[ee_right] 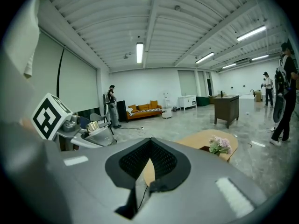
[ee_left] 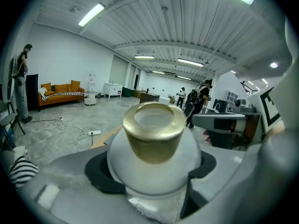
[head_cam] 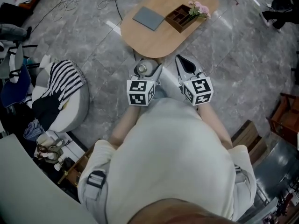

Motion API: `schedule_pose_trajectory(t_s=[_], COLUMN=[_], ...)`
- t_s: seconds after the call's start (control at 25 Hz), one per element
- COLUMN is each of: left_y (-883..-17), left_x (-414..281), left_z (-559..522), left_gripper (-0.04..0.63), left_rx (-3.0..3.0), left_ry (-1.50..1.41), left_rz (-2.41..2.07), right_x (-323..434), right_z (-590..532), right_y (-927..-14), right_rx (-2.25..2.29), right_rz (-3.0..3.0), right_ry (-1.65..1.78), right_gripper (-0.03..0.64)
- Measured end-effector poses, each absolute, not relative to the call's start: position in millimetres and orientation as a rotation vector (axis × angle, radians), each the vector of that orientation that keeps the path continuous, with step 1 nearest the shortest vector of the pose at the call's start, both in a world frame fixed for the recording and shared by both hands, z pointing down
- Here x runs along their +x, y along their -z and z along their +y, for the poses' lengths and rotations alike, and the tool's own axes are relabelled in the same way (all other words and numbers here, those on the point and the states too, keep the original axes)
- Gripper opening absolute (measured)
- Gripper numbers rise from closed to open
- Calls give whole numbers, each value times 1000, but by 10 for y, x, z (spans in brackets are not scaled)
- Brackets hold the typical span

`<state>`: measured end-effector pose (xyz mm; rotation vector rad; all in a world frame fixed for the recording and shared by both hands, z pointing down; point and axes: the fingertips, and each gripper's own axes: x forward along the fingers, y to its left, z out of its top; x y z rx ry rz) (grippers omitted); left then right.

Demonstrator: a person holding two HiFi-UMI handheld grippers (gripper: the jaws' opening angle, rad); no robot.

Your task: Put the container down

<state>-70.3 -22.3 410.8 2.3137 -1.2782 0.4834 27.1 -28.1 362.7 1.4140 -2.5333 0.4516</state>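
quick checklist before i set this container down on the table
1. Container clamped in the left gripper: ok.
2. Container upright: ok.
3. Container over the wooden table: not ok, it hangs short of the near edge.
4. Bare spot at the table's near end: ok.
5. Grey pad and tray with flowers away from that spot: ok.
6. Right gripper shut and empty: ok.

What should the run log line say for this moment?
left hand-held gripper: shut on container | right hand-held gripper: shut, empty | container: carried, not yet down | wooden table: just ahead
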Motion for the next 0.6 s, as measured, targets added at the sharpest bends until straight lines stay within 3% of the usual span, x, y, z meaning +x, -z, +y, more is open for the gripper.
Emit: schedule_pose_trajectory(t_s=[0.6], left_y=[-4496], left_x=[-933], left_z=[-1358], left_gripper=[342], left_rx=[2308], left_ry=[-562], left_rz=[-1202], right_x=[34], right_z=[-1364], right_y=[-3854], right_rx=[1465], right_rz=[-2466], right_ry=[-478], right_gripper=[-2])
